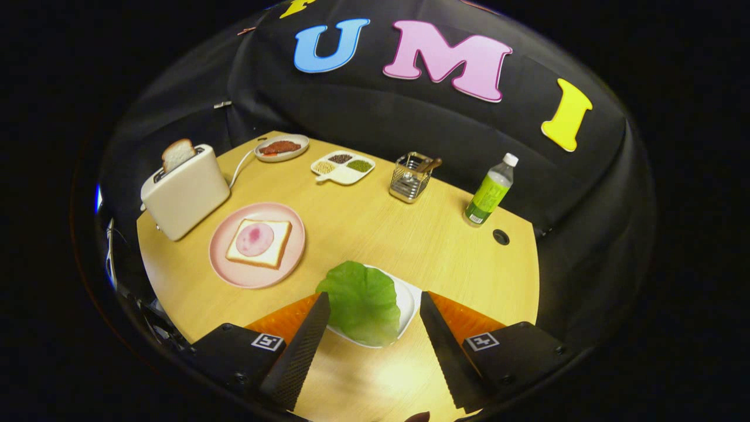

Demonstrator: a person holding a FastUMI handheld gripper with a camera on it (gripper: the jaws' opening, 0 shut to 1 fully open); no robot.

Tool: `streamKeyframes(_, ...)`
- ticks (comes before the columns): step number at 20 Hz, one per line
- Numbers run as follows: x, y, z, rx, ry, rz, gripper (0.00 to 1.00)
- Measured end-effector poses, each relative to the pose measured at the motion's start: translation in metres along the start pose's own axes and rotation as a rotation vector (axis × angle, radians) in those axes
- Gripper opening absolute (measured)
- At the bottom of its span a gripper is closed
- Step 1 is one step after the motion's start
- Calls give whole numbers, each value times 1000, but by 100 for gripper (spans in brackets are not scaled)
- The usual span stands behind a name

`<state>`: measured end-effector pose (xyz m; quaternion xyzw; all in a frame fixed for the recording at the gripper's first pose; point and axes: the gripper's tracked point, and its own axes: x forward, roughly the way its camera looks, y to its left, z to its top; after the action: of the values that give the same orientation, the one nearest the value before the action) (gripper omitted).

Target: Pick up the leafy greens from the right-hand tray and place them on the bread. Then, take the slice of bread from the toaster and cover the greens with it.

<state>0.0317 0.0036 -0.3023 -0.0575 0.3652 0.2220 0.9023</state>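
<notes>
While the gripper hung over the near edge of the table, its fingers stood spread wide, nothing between the pads. Leafy greens lay on a white tray at that near edge, between the fingertips and just ahead of them, the leaf overhanging the tray's left rim. Pink plate sat toward the left edge, carrying a slice of bread with a round pink slice on top. Toaster stood behind it at the far left corner, a second bread slice poking up from its slot. Along the far edge: a dish of meat, a divided dish of grains, a wire basket, a bottle.

Judgement: the leaf looked thin, light, floppy and easily torn or creased. Best hold is probably the thicker centre or a bunched fold, pinched gently from above; a grip on the ruffled edge might slip or rip.
</notes>
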Motion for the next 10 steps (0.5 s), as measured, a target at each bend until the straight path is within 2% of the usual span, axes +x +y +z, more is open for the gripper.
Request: streamKeyframes(10,63,4,-43,-56,178,86,96)
